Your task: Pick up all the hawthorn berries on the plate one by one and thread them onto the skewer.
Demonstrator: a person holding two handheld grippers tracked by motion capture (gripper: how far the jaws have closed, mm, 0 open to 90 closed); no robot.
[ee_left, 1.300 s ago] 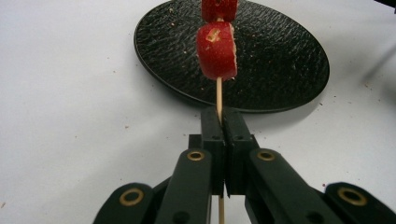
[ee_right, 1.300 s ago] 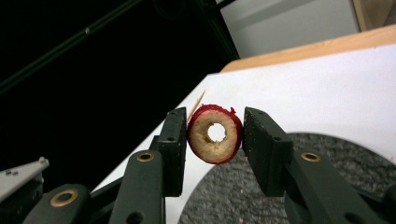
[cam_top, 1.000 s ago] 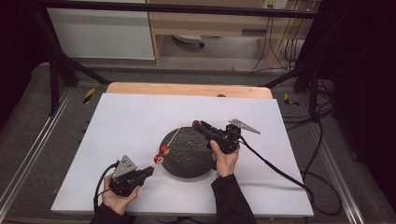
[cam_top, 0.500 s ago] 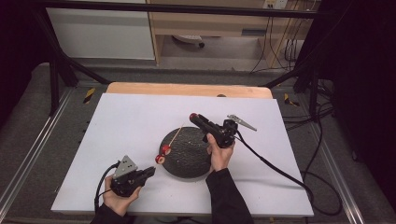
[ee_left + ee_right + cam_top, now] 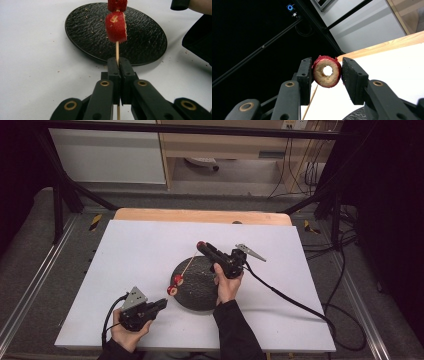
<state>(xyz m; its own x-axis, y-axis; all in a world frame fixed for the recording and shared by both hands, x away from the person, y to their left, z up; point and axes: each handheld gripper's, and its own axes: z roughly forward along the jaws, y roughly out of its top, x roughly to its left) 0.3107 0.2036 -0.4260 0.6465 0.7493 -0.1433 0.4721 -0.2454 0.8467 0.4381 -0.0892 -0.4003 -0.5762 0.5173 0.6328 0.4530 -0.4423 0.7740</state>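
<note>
My left gripper (image 5: 162, 303) sits at the table's front left, shut on the near end of a thin wooden skewer (image 5: 117, 51). Two red fruit pieces (image 5: 116, 27) are threaded on the skewer (image 5: 188, 266), which slants up over the black textured plate (image 5: 197, 292). My right gripper (image 5: 201, 245) hovers above the plate's far edge, close to the skewer's free tip. It is shut on a red-skinned ring slice (image 5: 320, 76) with a round hole through its pale flesh. In the right gripper view the skewer (image 5: 311, 98) runs just below the slice.
The plate (image 5: 87, 27) lies on a white board (image 5: 135, 250) over a wooden table. Small crumbs dot the board near the plate. A cable (image 5: 285, 295) trails from the right gripper to the right. Black frame bars stand behind the table.
The right gripper has carried the ring slice a little left and farther away, closer to the skewer's tip. The left gripper and skewer have stayed put.
</note>
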